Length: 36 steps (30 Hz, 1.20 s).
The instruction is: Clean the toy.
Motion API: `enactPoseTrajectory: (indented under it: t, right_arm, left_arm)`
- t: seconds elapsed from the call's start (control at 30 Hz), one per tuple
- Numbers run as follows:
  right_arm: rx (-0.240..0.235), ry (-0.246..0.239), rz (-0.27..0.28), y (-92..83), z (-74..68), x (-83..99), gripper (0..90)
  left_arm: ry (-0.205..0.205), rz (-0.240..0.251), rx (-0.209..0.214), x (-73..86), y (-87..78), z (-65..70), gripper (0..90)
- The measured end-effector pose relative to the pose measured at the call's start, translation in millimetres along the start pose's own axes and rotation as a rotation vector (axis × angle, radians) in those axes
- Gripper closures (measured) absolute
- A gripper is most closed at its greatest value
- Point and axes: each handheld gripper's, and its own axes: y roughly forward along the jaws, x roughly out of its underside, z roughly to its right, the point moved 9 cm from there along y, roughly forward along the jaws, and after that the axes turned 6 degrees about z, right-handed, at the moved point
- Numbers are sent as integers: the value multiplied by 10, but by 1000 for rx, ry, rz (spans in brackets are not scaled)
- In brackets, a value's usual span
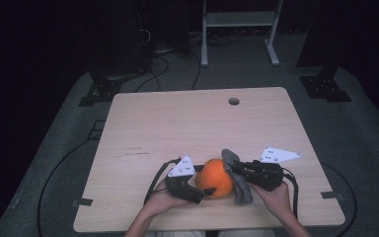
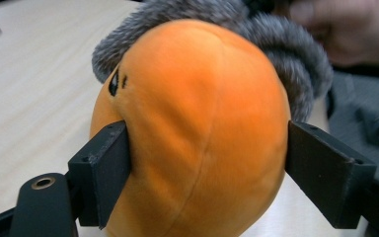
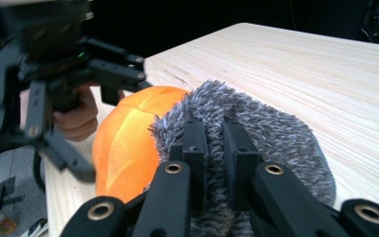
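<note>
one orange plush (image 1: 215, 177) with one grey fur piece (image 1: 239, 178) at the near edge; left gripper (image 1: 201, 194) wide around the plush, right gripper (image 3: 215, 148) clamped on fur.

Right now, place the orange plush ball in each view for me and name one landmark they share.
High view: orange plush ball at the near table edge, between both grippers.
Left gripper view: it sits centre frame, between the black jaws.
Right gripper view: left of centre, behind the grey fur piece.
Shared landmark: the grey fur piece beside the ball.
</note>
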Motion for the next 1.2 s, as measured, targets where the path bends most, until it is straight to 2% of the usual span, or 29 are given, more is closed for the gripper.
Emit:
enactPoseTrajectory:
  t: [0.03, 0.1, 0.13, 0.17, 0.2, 0.23, 0.27, 0.3, 0.33, 0.37, 0.4, 0.43, 0.47, 0.5, 0.57, 0.6, 0.67, 0.73, 0.77, 0.8, 0.83, 0.87, 0.9, 0.93, 0.97, 1.03, 1.1, 1.13, 1.2]
  right_arm:
    - [0, 6, -2, -6, 19, -1, 812]
    - [9, 3, -2, -29, 32, -3, 813]
    - [12, 0, 0, -49, 26, -12, 813]
    - [12, 0, 0, -49, 26, -12, 813]
    - [13, -16, 16, -104, -16, -64, 814]
    - [13, -16, 16, -104, -16, -64, 814]
    - [-5, -37, 32, -155, -113, -137, 815]
    - [-5, -37, 32, -155, -113, -137, 815]
    - [-31, -72, 38, -146, -262, -191, 815]
    - [-43, -105, 27, -115, -343, -199, 815]
    - [-54, -136, 16, -76, -414, -199, 815]
    - [-54, -136, 16, -76, -414, -199, 815]
    - [-37, -179, -12, 2, -450, -182, 816]
    - [-37, -179, -12, 2, -450, -182, 816]
    - [-4, -162, -10, -2, -310, -161, 816]
    - [-4, -162, -10, -2, -310, -161, 816]
    - [54, -141, -26, -50, -127, -107, 816]
    - [80, -122, -49, -102, -11, -27, 816]
    - [73, -111, -48, -118, -10, -8, 816]
    - [34, -120, -33, -120, -101, -32, 816]
    - [34, -120, -33, -120, -101, -32, 816]
    - [-15, -149, -21, -78, -264, -88, 816]
    - [-15, -149, -21, -78, -264, -88, 816]
    - [-26, -196, -23, -23, -372, -137, 816]
    - [-15, -219, -30, -10, -376, -153, 817]
    - [1, -221, -28, -10, -342, -170, 817]
    - [8, -170, -24, -36, -223, -171, 817]
    - [37, -150, -24, -82, -110, -131, 817]
    - [50, -130, -32, -126, -53, -88, 817]
  left_arm:
    - [6, 3, -15, -2, -1, -16, 228]
    - [6, 5, -28, -13, -7, -32, 353]
    - [-25, 13, -37, -62, -27, -31, 387]
    - [-25, 13, -37, -62, -27, -31, 406]
    - [-73, 22, -31, -132, -67, -29, 416]
    - [-73, 22, -31, -132, -67, -29, 420]
    - [-128, 13, -34, -166, -92, -57, 426]
    - [-128, 13, -34, -166, -92, -57, 429]
    - [-136, 5, -51, -167, -92, -73, 430]
    - [-146, -17, -74, -148, -66, -82, 430]
    - [-139, -27, -71, -132, -50, -71, 430]
    - [-139, -27, -71, -132, -50, -71, 432]
    - [-131, -24, -71, -114, -46, -55, 433]
    - [-131, -24, -71, -114, -46, -55, 433]
    - [-137, -18, -66, -81, -72, -70, 432]
    - [-137, -18, -66, -81, -72, -70, 432]
    - [-153, -7, -71, -80, -84, -95, 432]
    - [-174, 6, -81, -94, -87, -123, 431]
    - [-175, 7, -87, -98, -80, -132, 431]
    - [-184, 9, -96, -112, -54, -129, 431]
    - [-184, 9, -96, -112, -54, -129, 431]
    - [-179, 6, -99, -119, -35, -113, 432]
    - [-162, -2, -104, -123, -13, -86, 432]
    - [-113, -18, -107, -115, 23, -11, 434]
    - [-99, -19, -103, -105, 37, 19, 434]
    - [-89, -17, -93, -96, 51, 42, 433]
    - [-73, -17, -75, -89, 58, 70, 427]
    - [-34, -15, -59, -82, 60, 84, 376]
    - [-22, -8, -64, -81, 68, 75, 303]
